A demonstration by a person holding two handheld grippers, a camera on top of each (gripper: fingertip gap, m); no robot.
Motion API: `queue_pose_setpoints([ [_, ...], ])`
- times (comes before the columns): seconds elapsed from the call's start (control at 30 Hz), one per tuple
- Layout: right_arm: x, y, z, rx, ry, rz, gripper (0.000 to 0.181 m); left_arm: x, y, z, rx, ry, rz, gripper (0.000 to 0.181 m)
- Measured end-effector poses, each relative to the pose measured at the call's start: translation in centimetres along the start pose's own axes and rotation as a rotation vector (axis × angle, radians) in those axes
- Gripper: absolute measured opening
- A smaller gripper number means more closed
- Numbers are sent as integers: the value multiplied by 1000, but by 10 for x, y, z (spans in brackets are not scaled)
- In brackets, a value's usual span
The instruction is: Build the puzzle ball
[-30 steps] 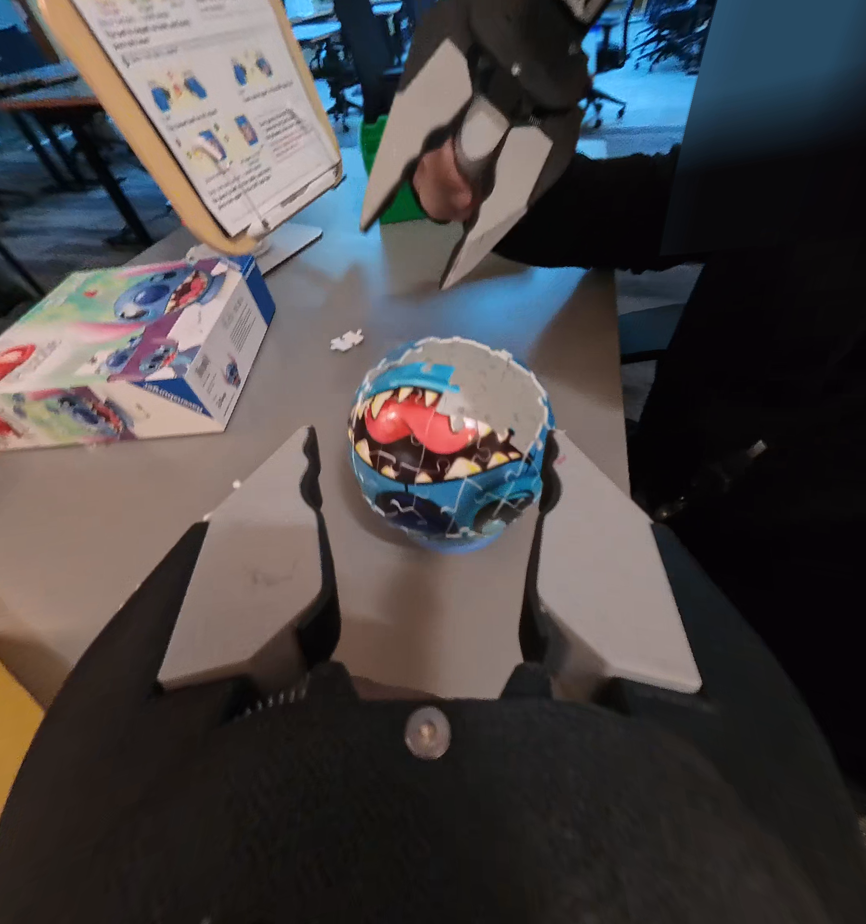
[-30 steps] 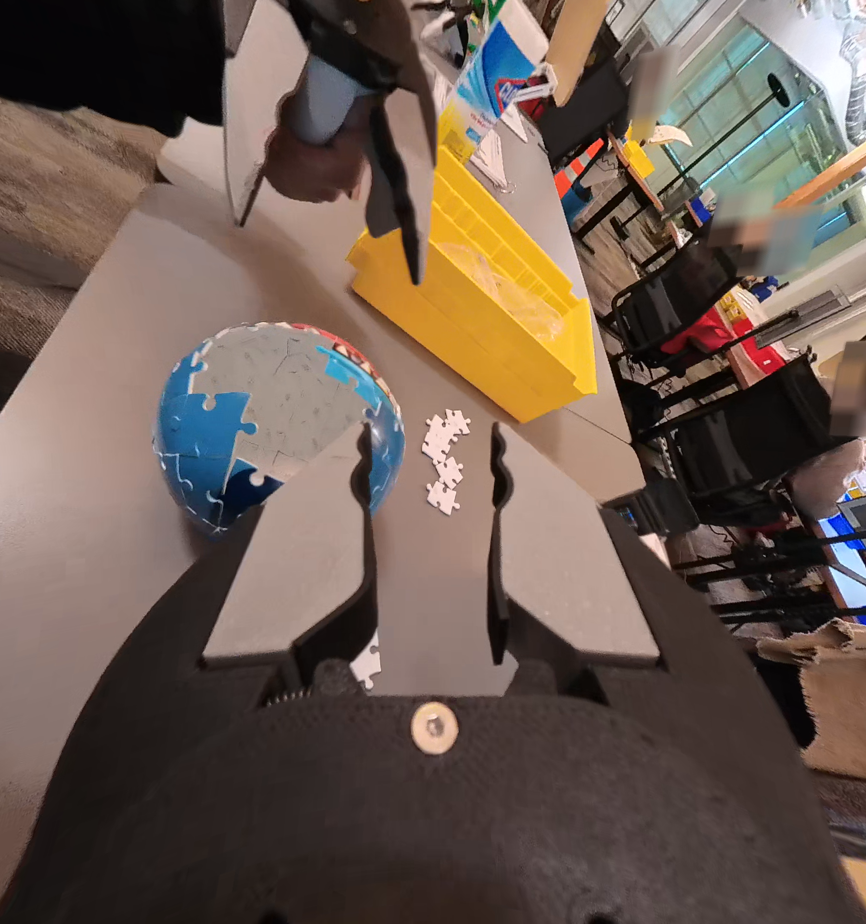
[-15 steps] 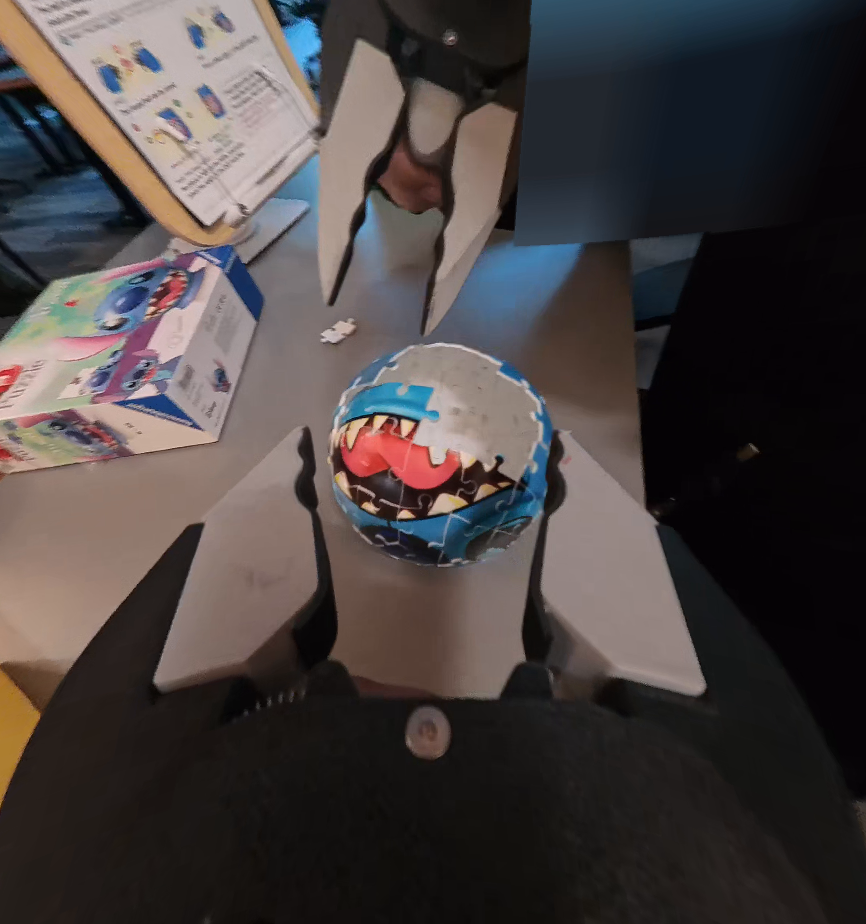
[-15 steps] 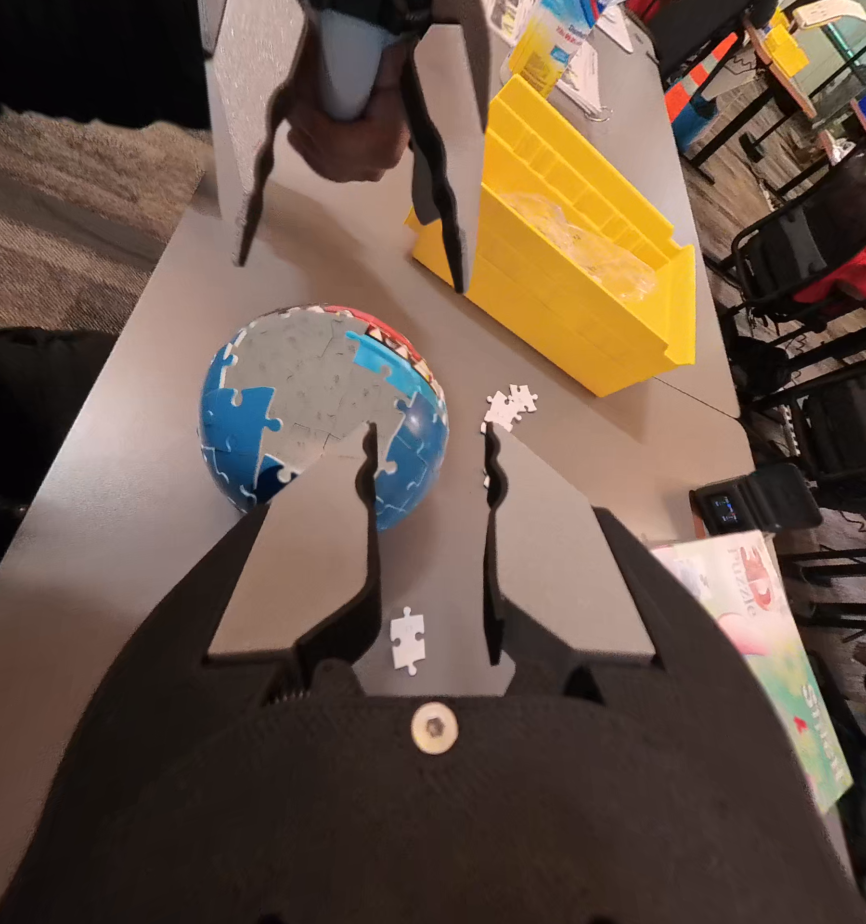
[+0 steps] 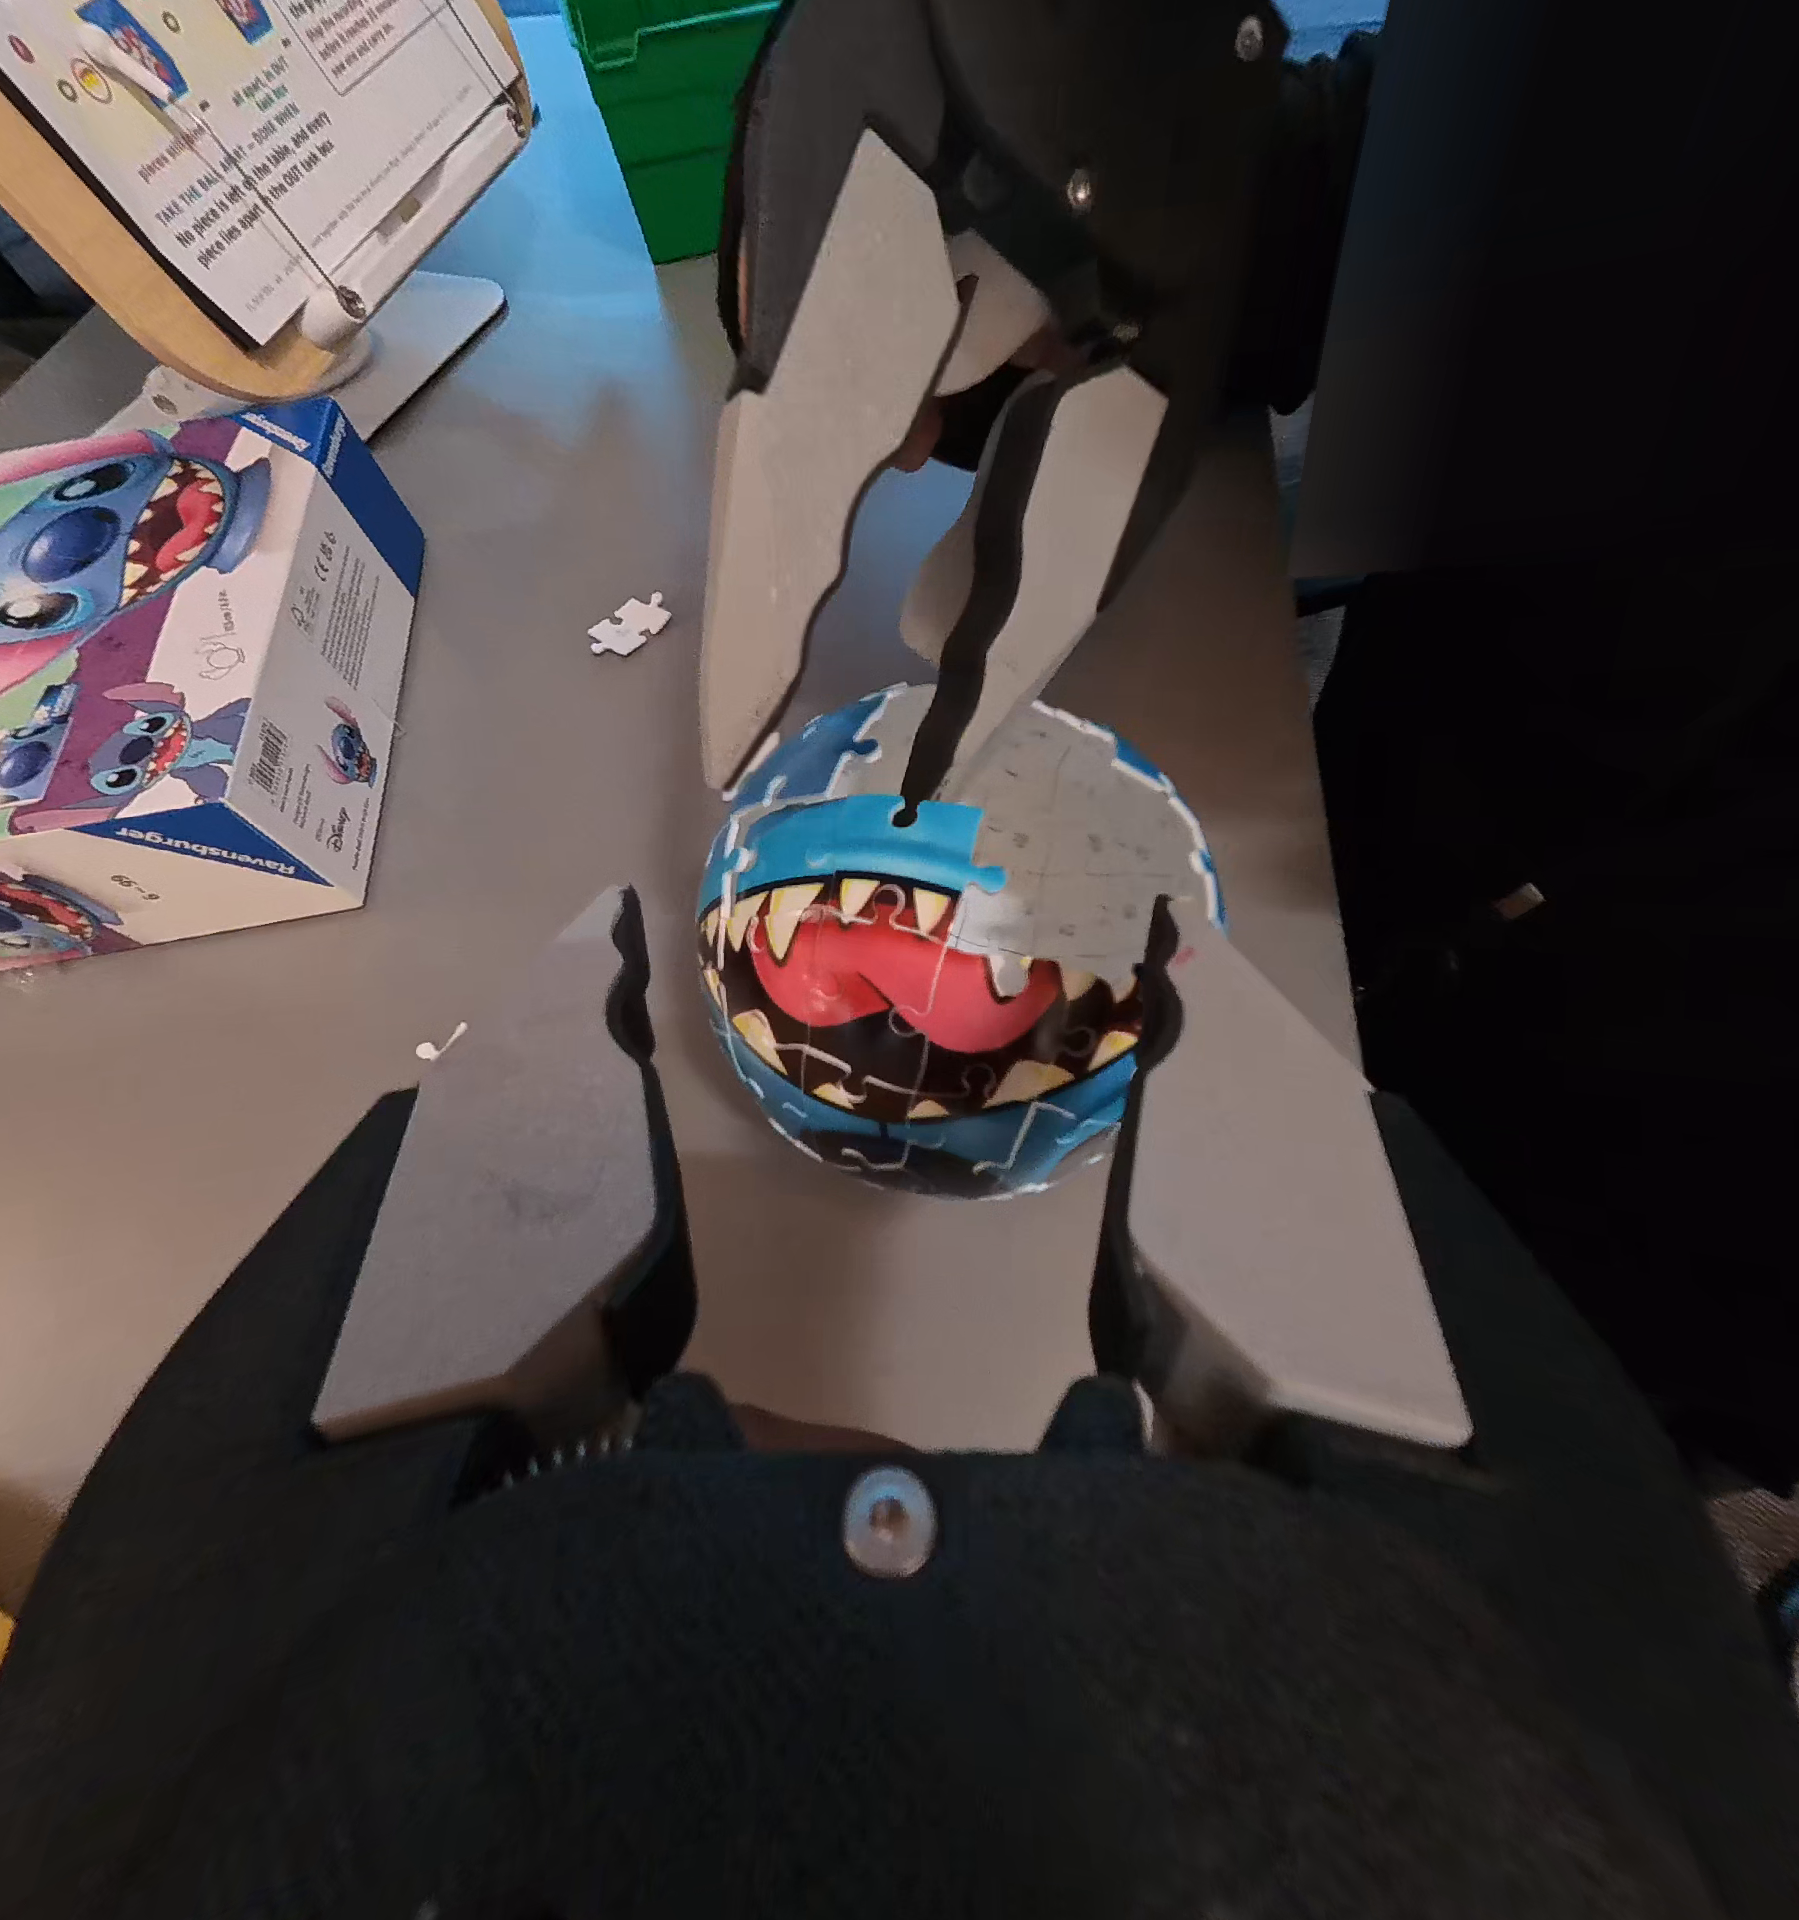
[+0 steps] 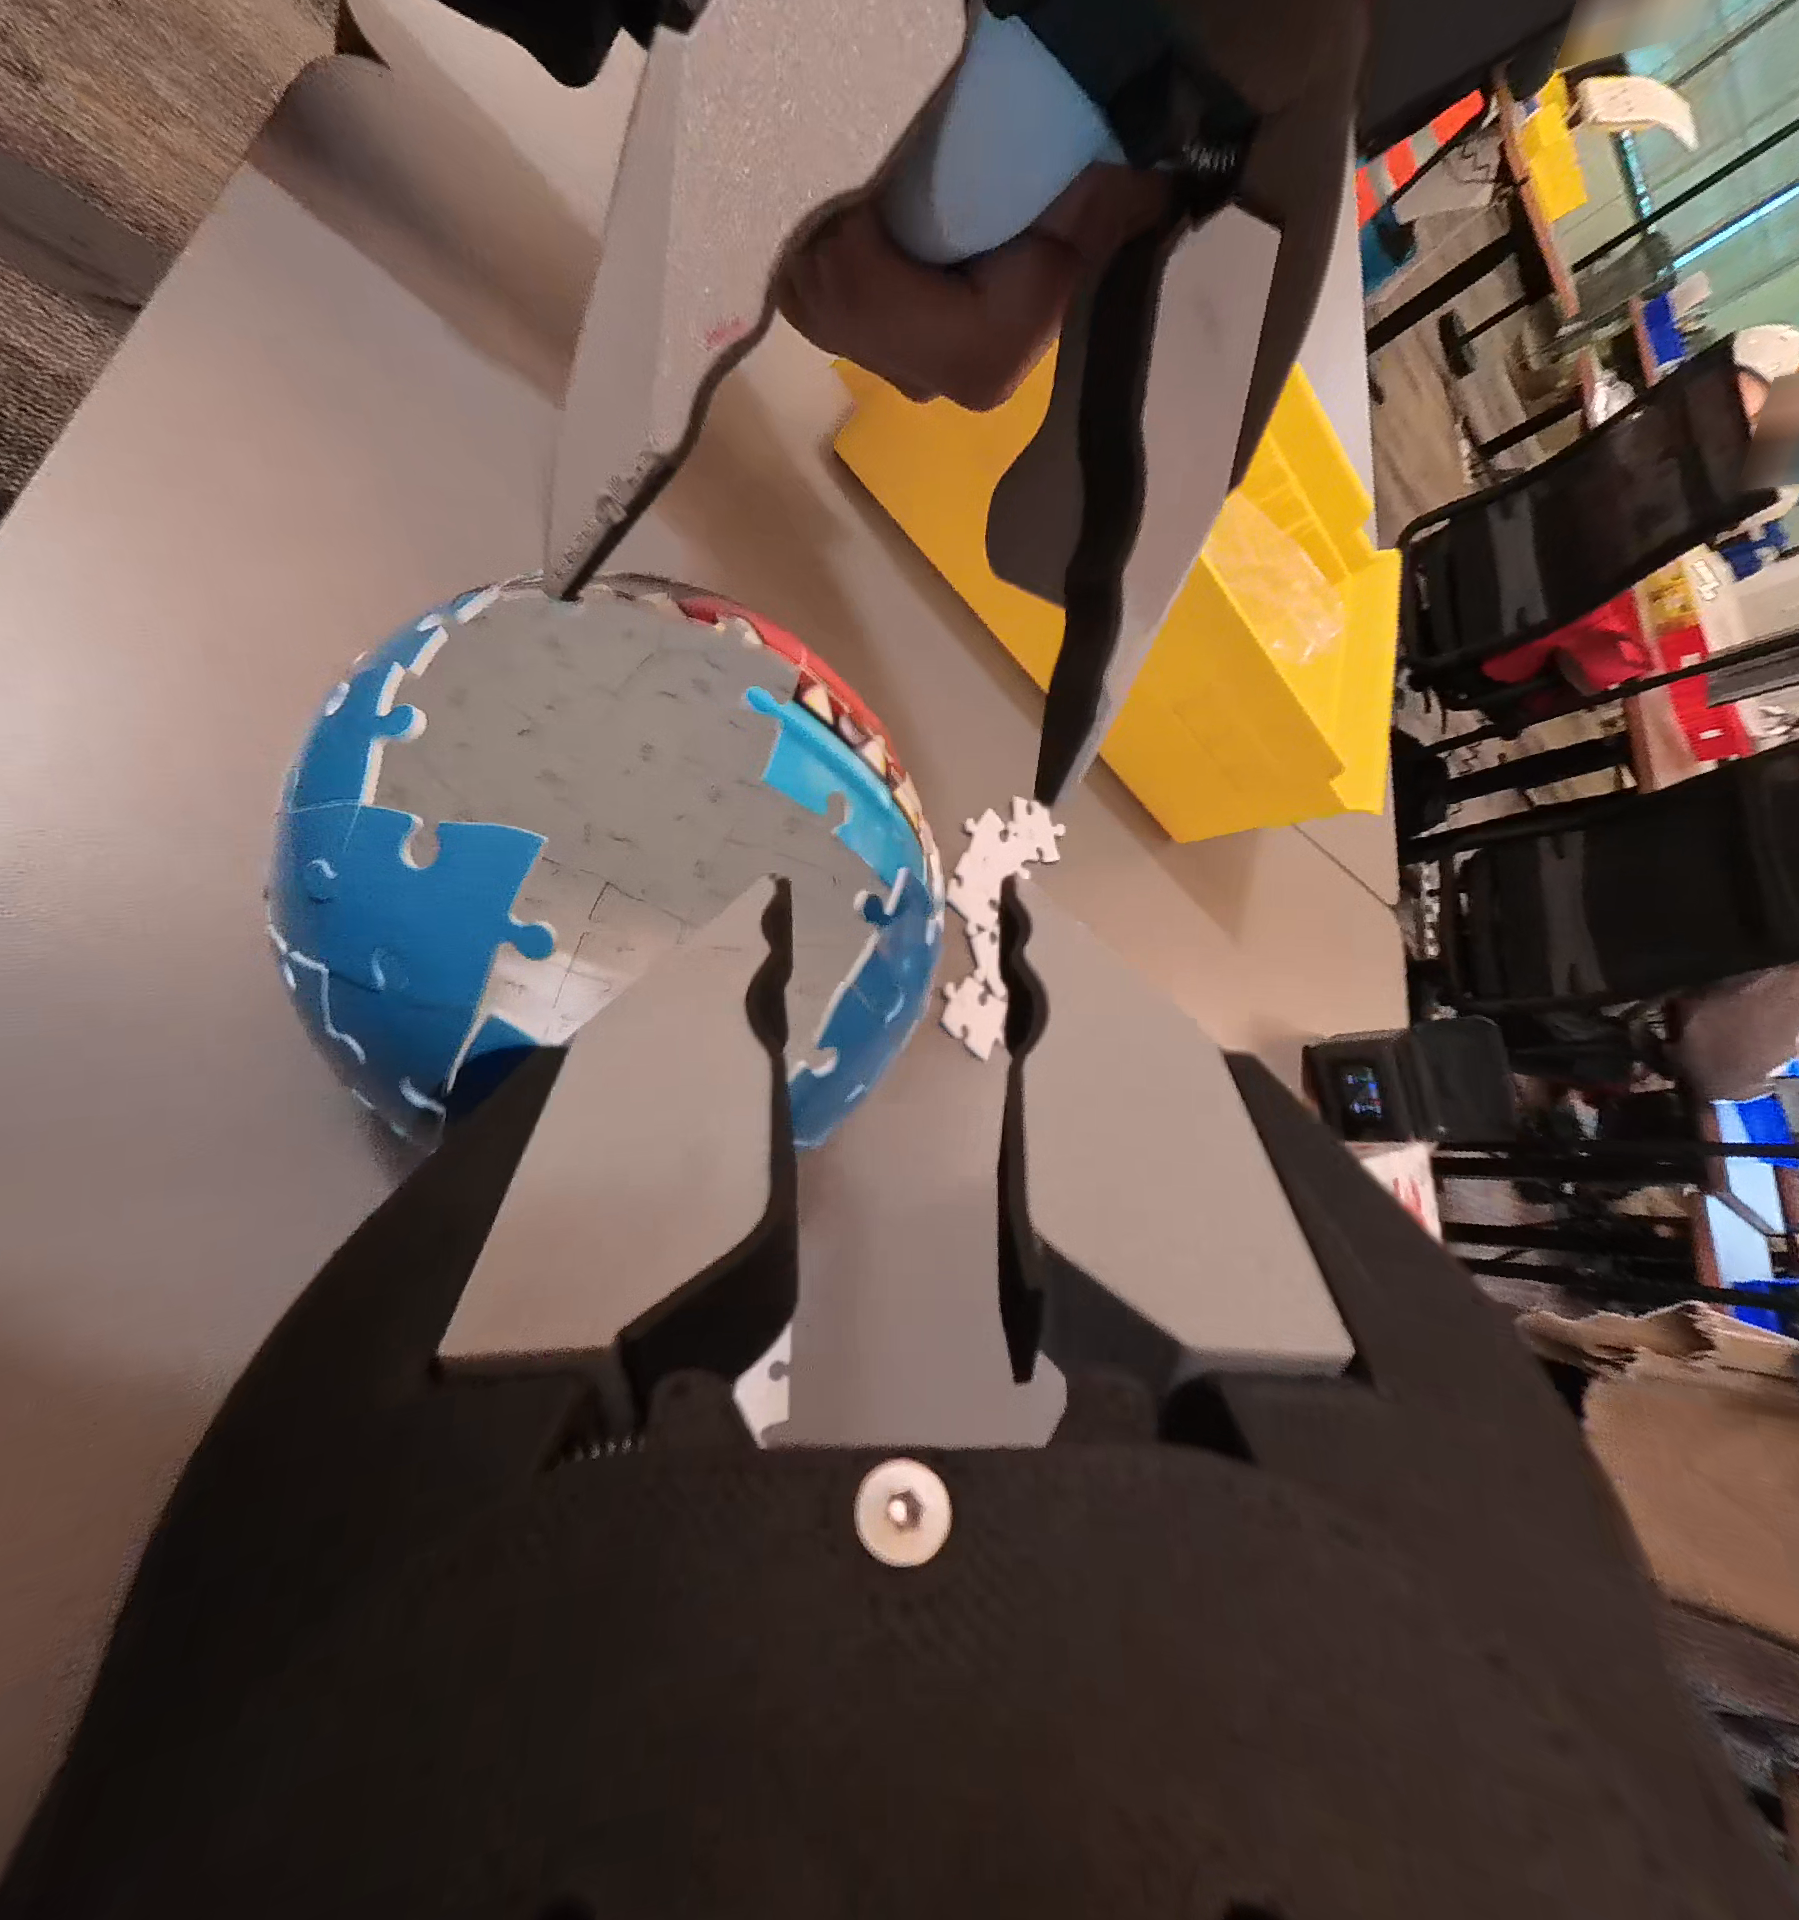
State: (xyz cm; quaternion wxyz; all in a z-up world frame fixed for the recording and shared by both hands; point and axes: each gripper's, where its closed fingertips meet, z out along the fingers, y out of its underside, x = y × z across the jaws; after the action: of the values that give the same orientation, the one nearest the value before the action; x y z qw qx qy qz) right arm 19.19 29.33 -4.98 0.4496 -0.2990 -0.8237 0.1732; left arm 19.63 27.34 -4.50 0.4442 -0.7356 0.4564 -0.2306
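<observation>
The part-built puzzle ball [image 5: 936, 966] stands on the grey table [image 5: 521, 810]. It is blue with a toothy mouth and red tongue, and has a grey patch on top. My left gripper [image 5: 890, 935] is open, with its fingers on either side of the ball; the left pad stands clear of it. It also shows in the right wrist view [image 6: 807, 686]. My right gripper [image 6: 893, 899] is open and empty, just above the ball's [image 6: 562, 831] edge. In the left wrist view it [image 5: 822, 790] hangs over the ball's top. Loose white pieces [image 6: 999, 862] lie beside the ball.
The puzzle box [image 5: 168, 675] lies at the left, with an instruction sheet on a stand [image 5: 251, 156] behind it. One loose piece [image 5: 628, 623] lies behind the ball. A yellow bin [image 6: 1269, 644] stands beyond the white pieces. A green bin [image 5: 687, 104] is at the far end. My left and right fingertips are right by each other. From either gripper's tips it is about 25 cm to the loose piece [image 5: 628, 623].
My left gripper has moved in around the ball and opened a little wider. My right gripper has come down over the ball's top, its jaws narrowing with nothing between them.
</observation>
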Motion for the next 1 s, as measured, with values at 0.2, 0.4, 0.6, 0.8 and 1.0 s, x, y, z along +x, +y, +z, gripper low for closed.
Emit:
queue_pose_setpoints([
  [0.2,2,7,4,-34,83,-96,25,1,-1,5,-2,23,16,93],
  [0.4,2,7,2,-4,61,-94,21,0,4,10,5,40,15,93],
  [0.6,-1,3,3,48,28,-133,18,3,8,15,9,74,8,91],
  [0.8,3,4,-8,79,-28,-99,30,0,5,8,44,59,26,93],
  [1.0,5,7,-20,38,-34,-83,32,1,-4,-2,118,80,-48,92],
])
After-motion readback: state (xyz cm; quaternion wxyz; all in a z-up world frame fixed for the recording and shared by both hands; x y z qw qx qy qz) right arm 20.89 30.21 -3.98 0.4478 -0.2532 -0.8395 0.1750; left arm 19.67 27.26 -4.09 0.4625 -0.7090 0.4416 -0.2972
